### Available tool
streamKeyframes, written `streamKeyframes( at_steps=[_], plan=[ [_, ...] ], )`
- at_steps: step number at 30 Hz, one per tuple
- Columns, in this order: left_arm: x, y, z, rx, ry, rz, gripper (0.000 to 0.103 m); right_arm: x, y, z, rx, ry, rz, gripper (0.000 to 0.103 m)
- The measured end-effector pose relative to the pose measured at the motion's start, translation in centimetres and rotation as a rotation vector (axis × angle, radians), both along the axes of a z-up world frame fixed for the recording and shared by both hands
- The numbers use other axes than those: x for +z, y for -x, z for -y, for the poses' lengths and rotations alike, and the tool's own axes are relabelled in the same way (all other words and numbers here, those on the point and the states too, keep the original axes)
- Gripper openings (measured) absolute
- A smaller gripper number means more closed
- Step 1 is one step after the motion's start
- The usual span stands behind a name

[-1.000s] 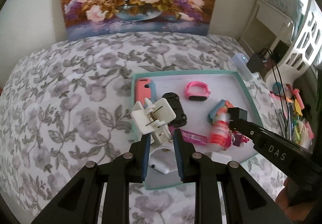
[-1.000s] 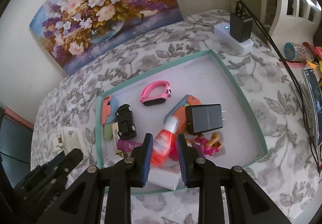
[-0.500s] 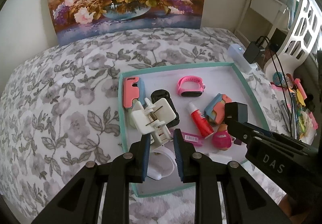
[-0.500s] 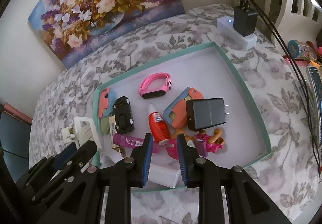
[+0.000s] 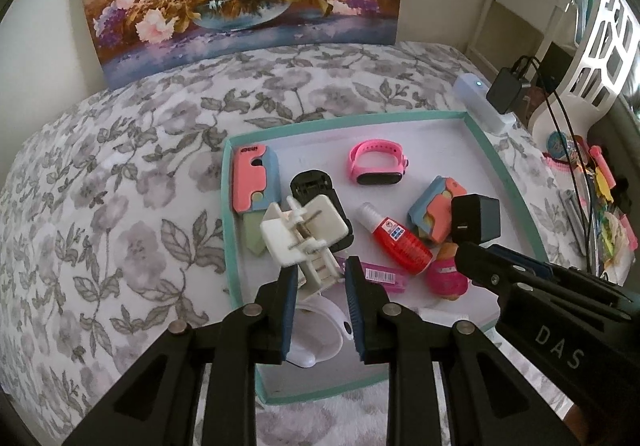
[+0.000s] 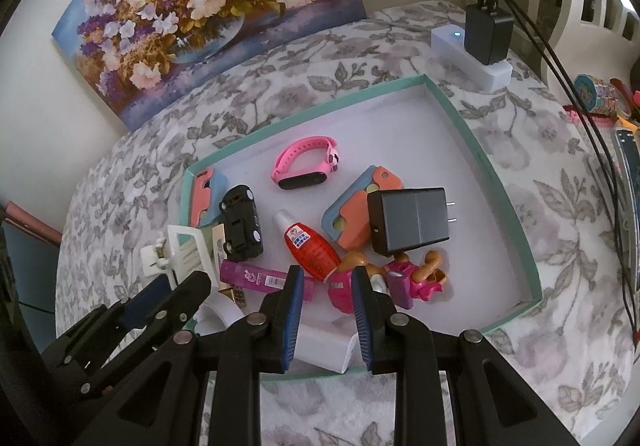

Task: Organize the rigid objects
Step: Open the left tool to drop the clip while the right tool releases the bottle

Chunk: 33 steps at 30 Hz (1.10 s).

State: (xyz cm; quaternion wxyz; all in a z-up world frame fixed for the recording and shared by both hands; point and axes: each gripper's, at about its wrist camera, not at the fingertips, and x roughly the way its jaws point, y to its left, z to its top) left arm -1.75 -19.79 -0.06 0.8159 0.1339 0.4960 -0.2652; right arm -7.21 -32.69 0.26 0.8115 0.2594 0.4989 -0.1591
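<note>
The left gripper (image 5: 320, 278) has its blue-padded fingers (image 5: 289, 298) clenched on the lower stem of a white spring clamp (image 5: 306, 232), which rides in the air above the tray's left edge, its head tilted over the black toy car (image 5: 314, 185). The right gripper (image 6: 326, 286) is released — its fingers (image 6: 294, 302) stand apart with nothing between them, hovering over the tray's near edge, just above a pink toy figure (image 6: 404, 278) and the base of the red bottle (image 6: 310, 246).

Outward from there, the teal-rimmed tray (image 6: 500, 181) lies on the floral bedspread (image 5: 120, 205) and already holds most of the small items. A black wall charger (image 6: 412, 221) rests partly on a coral-and-blue case (image 6: 352, 221) near the middle. A pink smartwatch (image 6: 306, 163) sits toward the far side, well apart from the rest. A second coral-and-blue case (image 5: 254, 183) lies in the far-left corner, a magenta tube (image 6: 256, 278) lies near the left edge, and a white curved piece (image 5: 320, 338) sits by the near-left corner.

Judging by this, the gathering is nearly finished — the clamp looks like the last thing outside the tray. What remains is to set it down inside, and perhaps to tidy the crowded near half; the far-right part of the tray floor is bare.
</note>
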Motion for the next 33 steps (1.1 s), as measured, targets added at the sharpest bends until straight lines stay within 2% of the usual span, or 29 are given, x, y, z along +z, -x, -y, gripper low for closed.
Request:
streamKeyframes(
  at_steps=[3, 13, 14, 15, 16, 18, 19, 20, 22, 27, 29, 30, 33],
  plan=[
    [0.1, -0.1, -0.1, 0.008, 0.003, -0.001, 0.043, -0.1, 0.0, 0.0, -0.005, -0.001, -0.004, 0.027],
    [0.8, -0.9, -2.1, 0.059, 0.028, -0.007, 0.047, -0.1, 0.0, -0.1, -0.005, -0.004, -0.003, 0.027],
    [0.9, -1.0, -2.3, 0.065, 0.030, -0.008, 0.051, -0.1, 0.0, -0.2, -0.006, -0.004, -0.003, 0.027],
    [0.9, -1.1, -2.6, 0.076, 0.033, -0.011, 0.064, -0.1, 0.0, -0.3, -0.006, -0.002, -0.004, 0.027],
    [0.9, -1.3, -3.0, 0.089, 0.035, -0.016, 0.072, -0.1, 0.0, -0.4, -0.006, 0.000, -0.005, 0.027],
    [0.7, -1.8, -3.8, 0.119, 0.040, -0.032, 0.072, -0.2, -0.1, -0.7, -0.004, 0.005, -0.013, 0.029],
    [0.6, -2.1, -4.3, 0.139, 0.038, -0.040, 0.073, -0.3, -0.2, -0.8, -0.003, 0.007, -0.016, 0.033],
    [0.5, -2.3, -4.7, 0.154, 0.035, -0.044, 0.074, -0.4, -0.3, -0.9, -0.004, 0.012, -0.021, 0.043],
    [0.1, -2.9, -5.7, 0.200, 0.018, -0.050, 0.083, -0.4, -0.4, -1.2, -0.003, 0.025, -0.028, 0.060],
    [-1.1, -3.9, -7.8, 0.291, -0.026, -0.082, 0.086, -0.4, -0.6, -1.9, 0.005, 0.050, -0.032, 0.070],
    [-1.4, -4.0, -8.6, 0.319, -0.044, -0.082, 0.089, -0.5, -0.8, -2.3, 0.009, 0.056, -0.035, 0.073],
    [-1.4, -4.1, -8.9, 0.326, -0.049, -0.081, 0.094, -0.5, -0.8, -2.5, 0.011, 0.057, -0.037, 0.074],
    [-1.5, -4.1, -9.8, 0.347, -0.053, -0.076, 0.095, -0.6, -0.9, -3.0, 0.020, 0.069, -0.040, 0.083]
  ],
)
